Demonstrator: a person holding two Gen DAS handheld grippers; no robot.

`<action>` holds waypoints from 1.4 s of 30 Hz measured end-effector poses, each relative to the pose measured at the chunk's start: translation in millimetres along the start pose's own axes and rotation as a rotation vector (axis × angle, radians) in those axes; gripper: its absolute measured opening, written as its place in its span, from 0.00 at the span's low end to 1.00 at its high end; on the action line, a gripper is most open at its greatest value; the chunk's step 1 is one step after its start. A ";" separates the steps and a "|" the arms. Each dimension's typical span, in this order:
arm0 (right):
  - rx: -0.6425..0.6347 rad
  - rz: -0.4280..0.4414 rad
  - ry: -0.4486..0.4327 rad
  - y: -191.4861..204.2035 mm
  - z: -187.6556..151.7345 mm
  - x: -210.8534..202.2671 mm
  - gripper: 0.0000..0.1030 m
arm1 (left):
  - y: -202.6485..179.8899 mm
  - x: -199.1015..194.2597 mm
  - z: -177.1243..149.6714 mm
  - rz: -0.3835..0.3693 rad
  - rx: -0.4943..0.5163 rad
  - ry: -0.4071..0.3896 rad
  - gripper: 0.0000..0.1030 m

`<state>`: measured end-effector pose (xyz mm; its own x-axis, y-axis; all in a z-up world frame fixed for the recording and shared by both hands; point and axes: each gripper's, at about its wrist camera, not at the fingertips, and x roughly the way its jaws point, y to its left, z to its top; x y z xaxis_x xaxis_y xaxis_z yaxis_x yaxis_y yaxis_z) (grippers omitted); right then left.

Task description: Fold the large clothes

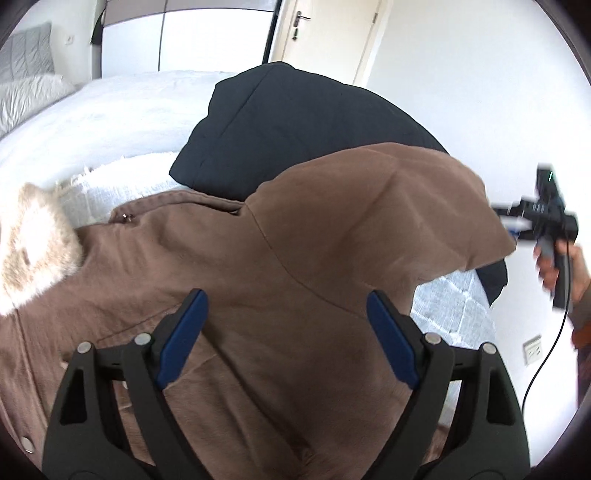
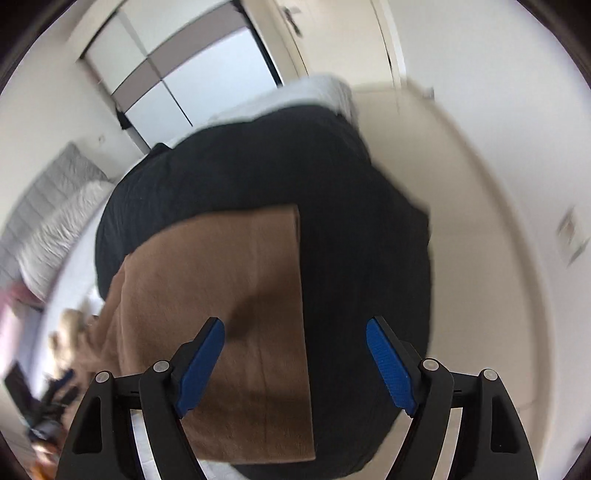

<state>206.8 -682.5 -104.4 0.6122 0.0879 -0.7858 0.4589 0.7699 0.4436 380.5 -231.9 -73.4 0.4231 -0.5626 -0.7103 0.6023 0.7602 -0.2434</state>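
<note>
A brown coat [image 1: 229,273] with a pale fur collar [image 1: 33,243] lies on the white bed [image 1: 122,114], partly over a dark navy garment [image 1: 295,122]. My left gripper [image 1: 286,306] is open and empty just above the coat's body. One brown sleeve [image 2: 236,295] lies across the navy garment [image 2: 362,236]. My right gripper [image 2: 295,332] is open and empty above that sleeve. The right gripper also shows in the left wrist view [image 1: 543,218], held in a hand at the right, beyond the sleeve's end.
Grey pillows [image 1: 26,74] lie at the head of the bed. A wardrobe [image 1: 207,33] and a white door [image 1: 325,29] stand behind. A white wall [image 1: 461,74] with a socket [image 1: 532,349] is on the right.
</note>
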 end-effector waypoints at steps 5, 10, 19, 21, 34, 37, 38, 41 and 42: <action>-0.023 0.125 -0.082 18.9 -5.5 -39.2 0.10 | 1.0 -10.0 7.3 -0.042 -0.062 -0.053 0.66; -0.148 0.052 -0.317 51.4 17.9 -113.5 0.06 | -8.7 20.2 -1.6 -0.249 -0.155 0.022 0.34; -0.333 -0.417 -0.256 55.5 3.1 -46.5 0.08 | -61.5 54.9 -26.9 -0.189 -0.013 0.152 0.52; -0.300 -0.387 -0.266 51.0 1.3 -57.5 0.14 | -62.5 35.1 -24.1 -0.176 0.001 0.147 0.67; -0.598 -0.099 -0.178 173.6 -91.4 -113.4 0.70 | 3.8 -191.9 -96.1 0.096 -0.105 0.078 0.83; -0.687 -0.055 -0.137 188.6 -133.8 -125.5 0.76 | 13.6 -241.8 -127.5 0.168 -0.136 0.066 0.88; -0.709 -0.046 -0.125 189.2 -144.9 -124.7 0.77 | 19.8 -256.6 -137.5 0.183 -0.152 0.071 0.91; -0.761 -0.001 -0.047 190.4 -183.1 -120.3 0.78 | 35.0 -294.5 -174.4 0.222 -0.214 0.111 0.94; -0.755 0.022 -0.009 187.8 -195.1 -117.5 0.78 | 39.9 -306.3 -189.3 0.231 -0.238 0.123 0.94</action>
<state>95.5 -425.0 -12.8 0.6224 0.1054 -0.7756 -0.1176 0.9922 0.0405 146.8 32.2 9.4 0.4369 -0.3343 -0.8351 0.3196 0.9255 -0.2033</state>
